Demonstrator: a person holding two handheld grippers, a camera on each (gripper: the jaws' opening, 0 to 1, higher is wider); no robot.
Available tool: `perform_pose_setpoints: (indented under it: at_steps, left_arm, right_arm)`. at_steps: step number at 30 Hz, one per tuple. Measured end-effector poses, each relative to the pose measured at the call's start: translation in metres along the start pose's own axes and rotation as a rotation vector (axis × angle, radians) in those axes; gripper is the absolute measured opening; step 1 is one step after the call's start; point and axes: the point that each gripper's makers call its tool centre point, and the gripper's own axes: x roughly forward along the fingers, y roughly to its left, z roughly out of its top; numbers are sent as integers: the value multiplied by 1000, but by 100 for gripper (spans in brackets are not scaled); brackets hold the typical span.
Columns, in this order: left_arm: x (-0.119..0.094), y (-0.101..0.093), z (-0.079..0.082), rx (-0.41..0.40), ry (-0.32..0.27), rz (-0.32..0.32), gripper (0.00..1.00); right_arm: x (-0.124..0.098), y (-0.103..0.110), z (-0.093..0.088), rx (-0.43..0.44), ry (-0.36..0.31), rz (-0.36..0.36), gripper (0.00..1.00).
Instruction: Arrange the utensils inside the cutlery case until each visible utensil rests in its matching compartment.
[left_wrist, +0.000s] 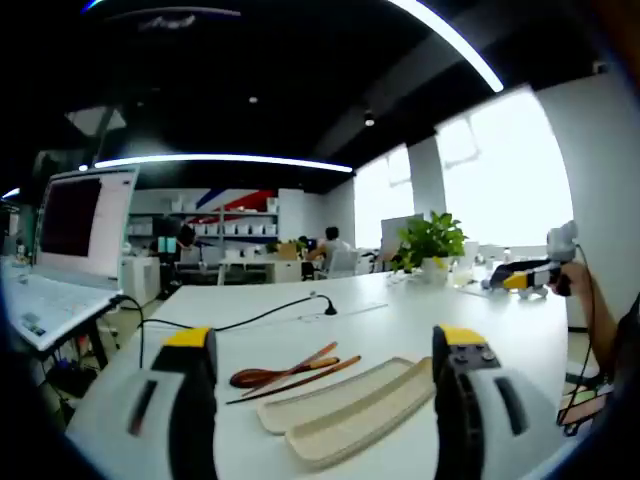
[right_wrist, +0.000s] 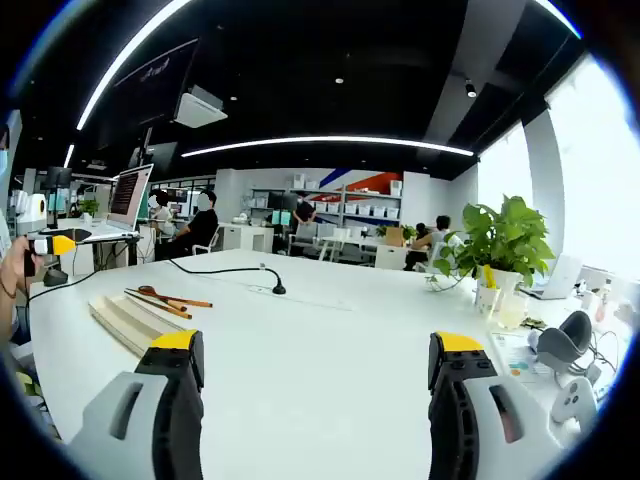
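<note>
Your left gripper (left_wrist: 325, 375) and right gripper (right_wrist: 315, 385) both hover with jaws apart, holding nothing. One beige cutlery case (left_wrist: 345, 405) lies on the white table (left_wrist: 400, 310) with its two long compartments bare. Just beside it lie a wooden spoon (left_wrist: 275, 375) and two chopsticks (left_wrist: 300, 381).
</note>
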Motion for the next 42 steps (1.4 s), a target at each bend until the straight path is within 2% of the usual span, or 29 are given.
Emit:
perform_pose_setpoints:
  at_steps: [5,10,22,29,42]
  left_arm:
    - [1,1,-3,-2,12,2,92]
    - [2,-2,-4,-5,17,-13,92]
    - [2,0,-7,-9,29,-5,91]
    - [3,0,-9,-13,37,-4,90]
    - [-4,13,-10,-7,60,4,89]
  right_arm:
    - [0,-1,-1,-7,8,1,97]
    - [-1,2,5,-6,-18,12,96]
    - [1,3,1,-10,1,24,95]
    - [1,3,6,4,-27,26,95]
    - [6,17,4,-4,-16,63,93]
